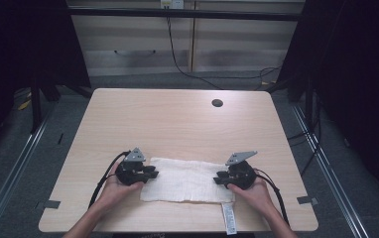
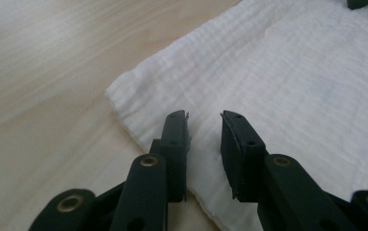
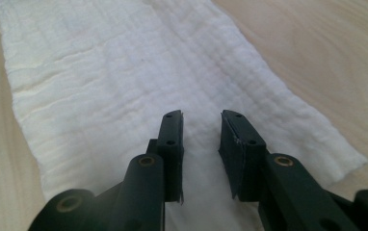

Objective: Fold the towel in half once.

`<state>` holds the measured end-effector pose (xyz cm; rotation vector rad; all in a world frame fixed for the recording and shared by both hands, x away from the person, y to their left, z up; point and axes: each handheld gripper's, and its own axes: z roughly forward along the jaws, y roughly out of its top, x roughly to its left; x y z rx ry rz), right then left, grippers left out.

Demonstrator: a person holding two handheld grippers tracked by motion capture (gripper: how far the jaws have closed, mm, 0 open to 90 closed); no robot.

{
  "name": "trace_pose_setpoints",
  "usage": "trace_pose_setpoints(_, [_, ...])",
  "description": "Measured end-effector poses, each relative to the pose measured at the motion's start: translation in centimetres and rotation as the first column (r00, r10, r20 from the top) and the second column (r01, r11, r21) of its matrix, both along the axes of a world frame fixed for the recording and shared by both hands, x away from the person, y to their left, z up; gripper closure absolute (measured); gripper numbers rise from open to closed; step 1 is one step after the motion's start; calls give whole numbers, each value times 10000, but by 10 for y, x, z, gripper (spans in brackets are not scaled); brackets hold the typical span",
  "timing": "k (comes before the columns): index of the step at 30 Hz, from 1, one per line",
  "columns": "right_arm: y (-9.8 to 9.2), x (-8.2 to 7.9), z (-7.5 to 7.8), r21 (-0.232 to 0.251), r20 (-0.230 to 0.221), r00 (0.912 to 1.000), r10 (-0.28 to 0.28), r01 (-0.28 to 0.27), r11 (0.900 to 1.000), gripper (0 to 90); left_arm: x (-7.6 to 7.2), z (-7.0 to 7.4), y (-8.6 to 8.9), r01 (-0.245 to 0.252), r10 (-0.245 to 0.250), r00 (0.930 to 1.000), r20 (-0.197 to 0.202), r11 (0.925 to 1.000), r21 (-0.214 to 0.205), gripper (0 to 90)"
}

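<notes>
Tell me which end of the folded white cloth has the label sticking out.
The end under the right hand-held gripper: a long white label hangs from the cloth there toward the table's near edge. The end by the left hand-held gripper has none.

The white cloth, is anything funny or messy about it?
Nothing is torn or spilled. The white cloth lies flat, folded into a long strip on the table. Its tag sticks out at the near right corner. The left gripper and right gripper hang open over its two ends.

Light wood table [image 1: 177,119]; white folded cloth [image 1: 187,179] flat near front edge, label strip [image 1: 229,218] perhaps attached.
</notes>
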<state>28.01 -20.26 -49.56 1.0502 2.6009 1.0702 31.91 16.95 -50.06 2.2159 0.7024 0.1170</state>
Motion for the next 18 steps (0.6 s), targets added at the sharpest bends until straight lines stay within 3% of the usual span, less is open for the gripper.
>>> trace_pose_setpoints(5, [3,-3,1,121,-219,9995,231,-229,9997,685,-15,1,8,7,-7,10000,47,10000,60,715])
trace_pose_setpoints(8, [-2,2,8,291,11,9997,241,-242,9993,722,-16,0,12,-20,20,10000,-6,10000,-47,716])
trace_pose_setpoints(10, [-10,8,15,431,246,9996,-101,91,9990,717,-15,0,12,-61,59,10000,-81,9998,-190,716])
trace_pose_setpoints(14, [-28,23,18,976,225,9961,-853,828,9918,724,-16,0,12,-71,70,10000,-28,9999,-118,708])
trace_pose_setpoints(18, [-30,34,11,1008,5,9950,-994,989,9900,691,-16,0,12,-27,27,10000,-17,9999,-132,708])
